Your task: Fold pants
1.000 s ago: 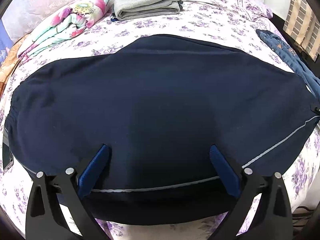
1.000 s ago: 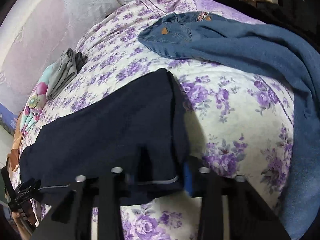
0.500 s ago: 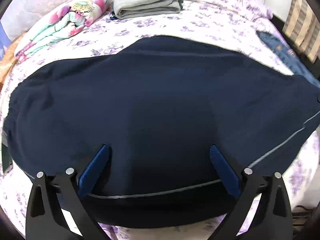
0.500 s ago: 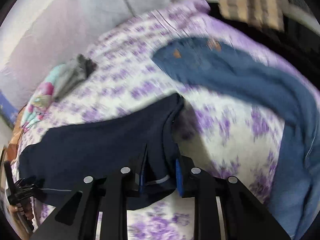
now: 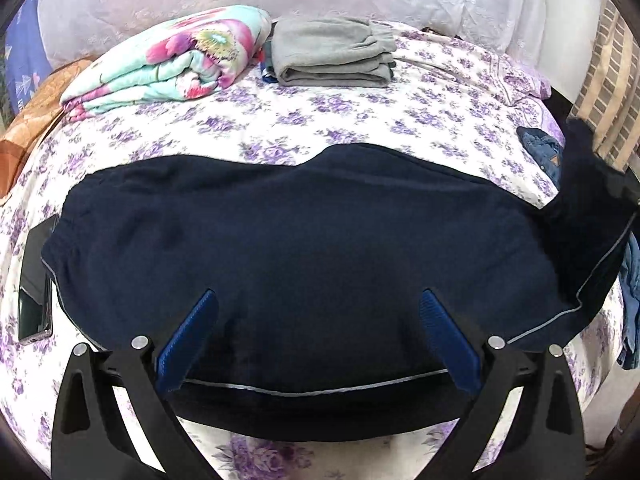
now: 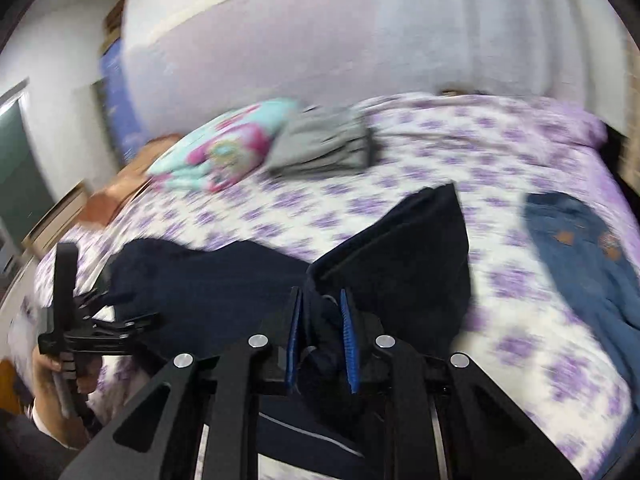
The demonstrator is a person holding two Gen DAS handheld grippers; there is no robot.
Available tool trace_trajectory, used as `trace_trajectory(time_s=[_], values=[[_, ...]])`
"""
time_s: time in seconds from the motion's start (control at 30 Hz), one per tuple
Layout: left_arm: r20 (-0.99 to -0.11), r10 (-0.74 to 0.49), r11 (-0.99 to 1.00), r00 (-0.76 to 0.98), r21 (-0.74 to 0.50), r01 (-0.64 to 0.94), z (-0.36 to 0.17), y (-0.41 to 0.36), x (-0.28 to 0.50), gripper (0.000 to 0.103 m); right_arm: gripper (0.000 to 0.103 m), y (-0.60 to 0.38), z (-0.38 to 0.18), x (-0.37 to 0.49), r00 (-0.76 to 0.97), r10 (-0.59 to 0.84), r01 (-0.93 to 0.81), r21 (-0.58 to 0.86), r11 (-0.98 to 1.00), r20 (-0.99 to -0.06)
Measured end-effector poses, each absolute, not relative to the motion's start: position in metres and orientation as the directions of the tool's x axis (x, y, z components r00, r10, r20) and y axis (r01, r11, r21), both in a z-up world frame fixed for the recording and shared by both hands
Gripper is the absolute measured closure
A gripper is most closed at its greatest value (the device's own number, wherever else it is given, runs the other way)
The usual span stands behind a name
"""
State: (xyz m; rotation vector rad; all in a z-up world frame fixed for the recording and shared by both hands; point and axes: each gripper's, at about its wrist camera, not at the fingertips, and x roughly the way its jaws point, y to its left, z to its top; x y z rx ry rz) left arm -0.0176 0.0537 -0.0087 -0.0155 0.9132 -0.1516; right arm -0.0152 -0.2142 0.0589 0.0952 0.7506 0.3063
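A bed (image 5: 400, 120) in a white sheet with purple flowers fills both views. Navy pants (image 5: 312, 240), already doubled leg on leg, lie across the middle of the left wrist view, waistband toward the left edge, cuffs toward the right. The cloth looks soft, thick and matte, with a thin pale piping line along the near seam.

The right gripper (image 6: 320, 344) has its jaws pressed together, pinching the cuff end, which stands lifted off the sheet as a dark peak at centre right of the right wrist view; the same raised flap shows at the right edge of the left view. That view is blurred. The left gripper (image 5: 316, 344) hovers low over the near edge of the pants, its blue ribbed pads spread wide and gripping nothing.

Judging from this, the step in hand is the crosswise fold: cuffs carried over toward the waistband. The next move likely calls for sweeping the pinched end leftward, laying it flat, with edges lined up.

Denim jeans (image 6: 580, 264) lie unfolded at the right. A folded floral blanket (image 5: 172, 64) and folded grey pants (image 5: 332, 56) sit at the upper left and centre. A dark phone (image 5: 34, 292) lies at the left edge, beside the waistband.
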Motion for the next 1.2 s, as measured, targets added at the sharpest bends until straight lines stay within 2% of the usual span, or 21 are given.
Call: trace_trajectory(time_s=[0.17,0.27,0.33,0.37,0.4,0.43,0.47,0.6,0.83,0.9,0.97,1.07,1.2], values=[[-0.809,-0.121,0.992,0.575,-0.089,0.084,-0.021,0.068,-0.016,0.005,0.085,-0.159,0.016,0.016,0.569,0.356,-0.316,0.202,0.927,-0.742],[-0.814,-0.116,0.993,0.569,-0.085,0.081,-0.025,0.072,-0.016,0.005,0.09,-0.145,-0.004,0.019,0.53,0.343,-0.325,0.187,0.927,-0.776],[-0.817,-0.115,0.993,0.565,-0.081,0.085,-0.027,0.073,-0.016,0.005,0.088,-0.144,-0.005,0.018,0.533,0.326,-0.323,0.168,0.931,-0.781],[-0.817,-0.113,0.993,0.565,-0.079,0.085,-0.028,0.073,-0.015,0.005,0.071,-0.143,-0.004,0.015,0.543,0.299,-0.325,0.132,0.937,-0.784],[-0.817,-0.111,0.993,0.565,-0.074,0.087,-0.029,0.072,-0.014,0.005,0.059,-0.142,-0.003,0.012,0.558,0.269,-0.321,0.095,0.942,-0.785],[-0.818,-0.111,0.993,0.565,-0.072,0.091,-0.029,0.07,-0.013,0.005,0.039,-0.14,-0.001,0.008,0.585,0.229,-0.31,0.047,0.949,-0.778],[-0.818,-0.111,0.993,0.564,-0.07,0.093,-0.029,0.069,-0.013,0.005,0.031,-0.138,0.001,0.002,0.613,0.194,-0.306,-0.003,0.952,-0.766],[-0.819,-0.127,0.991,0.559,-0.077,0.111,-0.03,0.065,-0.011,0.005,0.029,-0.132,-0.002,-0.01,0.589,0.199,-0.361,-0.034,0.932,-0.783],[-0.822,-0.141,0.989,0.552,-0.086,0.124,-0.03,0.064,-0.011,0.005,0.03,-0.114,-0.021,-0.01,0.569,0.13,-0.382,-0.122,0.916,-0.812],[-0.823,-0.141,0.989,0.551,-0.087,0.123,-0.03,0.064,-0.011,0.005,0.043,-0.117,-0.026,-0.004,0.569,0.114,-0.365,-0.125,0.923,-0.815],[-0.823,-0.139,0.989,0.55,-0.084,0.124,-0.03,0.064,-0.011,0.005,0.077,-0.125,-0.03,0.006,0.532,0.16,-0.355,-0.047,0.934,-0.831],[-0.824,-0.144,0.988,0.548,-0.089,0.126,-0.03,0.064,-0.013,0.005,0.083,-0.132,-0.018,0.008,0.535,0.238,-0.356,0.039,0.934,-0.81],[-0.813,-0.134,0.991,0.567,-0.091,0.103,-0.022,0.071,-0.016,0.005,0.083,-0.136,0.018,0.005,0.548,0.412,-0.413,0.193,0.89,-0.728]])
